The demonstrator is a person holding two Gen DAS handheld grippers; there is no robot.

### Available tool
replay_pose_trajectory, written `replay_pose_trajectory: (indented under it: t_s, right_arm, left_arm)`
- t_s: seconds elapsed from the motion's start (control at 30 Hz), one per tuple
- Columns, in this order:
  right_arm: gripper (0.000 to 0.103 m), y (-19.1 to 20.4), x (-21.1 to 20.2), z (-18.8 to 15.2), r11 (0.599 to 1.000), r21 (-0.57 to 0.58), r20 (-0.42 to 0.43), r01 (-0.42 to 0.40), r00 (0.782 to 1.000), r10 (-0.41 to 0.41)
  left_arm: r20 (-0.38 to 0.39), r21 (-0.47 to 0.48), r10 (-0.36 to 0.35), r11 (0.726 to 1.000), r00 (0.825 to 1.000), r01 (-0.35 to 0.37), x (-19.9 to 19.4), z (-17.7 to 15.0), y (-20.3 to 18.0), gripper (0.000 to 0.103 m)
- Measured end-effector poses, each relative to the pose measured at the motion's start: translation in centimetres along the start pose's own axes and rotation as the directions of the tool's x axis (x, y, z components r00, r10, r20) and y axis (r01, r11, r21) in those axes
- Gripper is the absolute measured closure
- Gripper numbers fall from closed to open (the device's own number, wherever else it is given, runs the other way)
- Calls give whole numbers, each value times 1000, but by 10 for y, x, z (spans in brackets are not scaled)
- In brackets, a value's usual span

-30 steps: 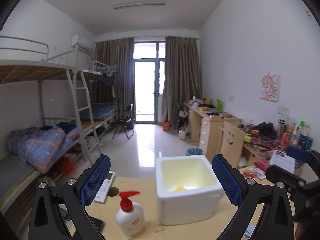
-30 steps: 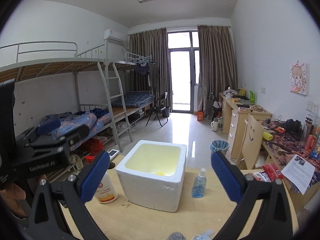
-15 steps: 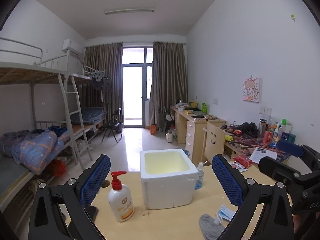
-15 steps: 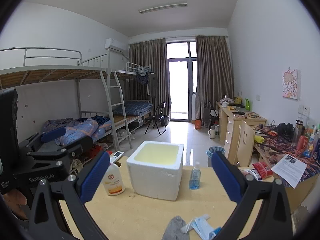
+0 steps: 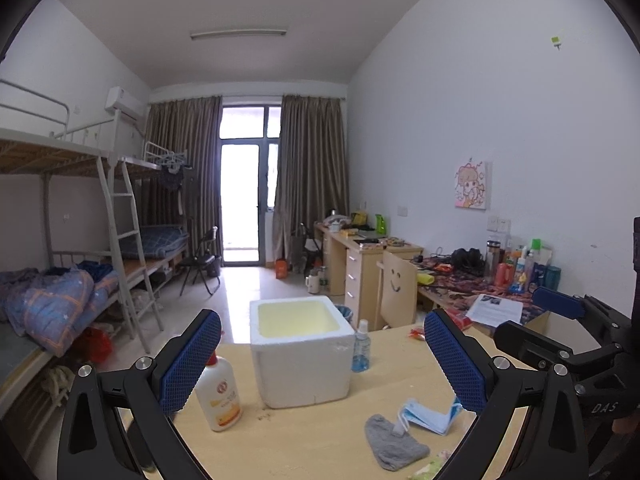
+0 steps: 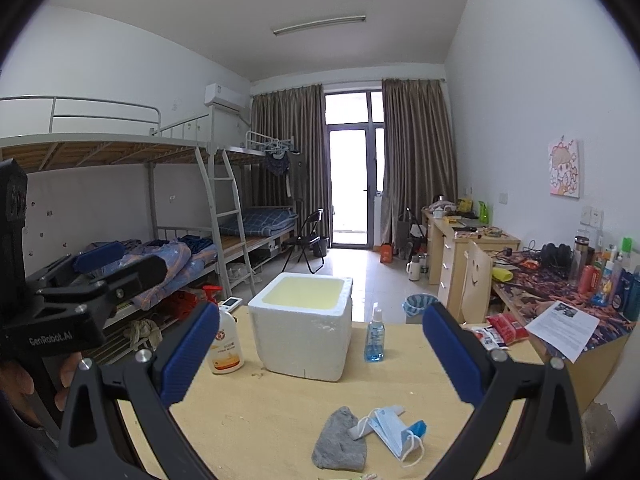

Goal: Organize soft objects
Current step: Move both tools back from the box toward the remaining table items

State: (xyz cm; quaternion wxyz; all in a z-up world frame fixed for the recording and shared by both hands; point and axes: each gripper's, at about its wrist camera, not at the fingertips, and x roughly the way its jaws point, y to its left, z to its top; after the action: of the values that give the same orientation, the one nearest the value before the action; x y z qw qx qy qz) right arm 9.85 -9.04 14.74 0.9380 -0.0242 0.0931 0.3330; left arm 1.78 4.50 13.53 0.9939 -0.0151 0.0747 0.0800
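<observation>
A grey sock [image 5: 392,442] [image 6: 340,446] and a blue face mask [image 5: 430,416] [image 6: 394,430] lie side by side on the wooden table [image 6: 280,420], in front of a white foam box [image 5: 302,354] [image 6: 304,326] that stands open. My left gripper [image 5: 322,364] is open and empty, held above the table before the box. My right gripper [image 6: 320,356] is open and empty, above the sock and mask. A small green-and-white soft item [image 5: 430,470] shows at the near table edge.
A lotion pump bottle [image 5: 220,394] [image 6: 226,344] stands left of the box and a blue sanitizer bottle [image 5: 360,354] [image 6: 374,338] right of it. A bunk bed [image 6: 160,220] stands left, cluttered desks [image 6: 560,292] right. Red packets [image 6: 504,326] and paper [image 6: 564,330] lie on the right.
Both grippers have pulled back from the foam box. The sock and mask have come into view on the near table. Both stay open.
</observation>
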Motion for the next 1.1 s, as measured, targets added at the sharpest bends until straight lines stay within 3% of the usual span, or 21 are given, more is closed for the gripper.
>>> replay_pose_trajectory:
  t_s: [0.2,0.5,0.87,1.1]
  right_arm:
    - [0,0,-5,-22,1000,-16,-6,17,1000,-17]
    - [0,-6,-14,-54,999,-1,-17,52,999,-52]
    - [0,-19,-20,-95,992,10,-49,124,991,-123]
    - [0,-36,-21,-114,989,39,-80,145,987,-142]
  left_arm:
    - [2,1,-37,999,999,37,-4,-19,-2,1]
    - [43,-39,-11,999,999,13,-15,-47,-5,1]
    - [-26,-30,-99,995,995,98,-4,-90,-16,1]
    - [-9,-18,-131,991,991,131,0,-110,-24,1]
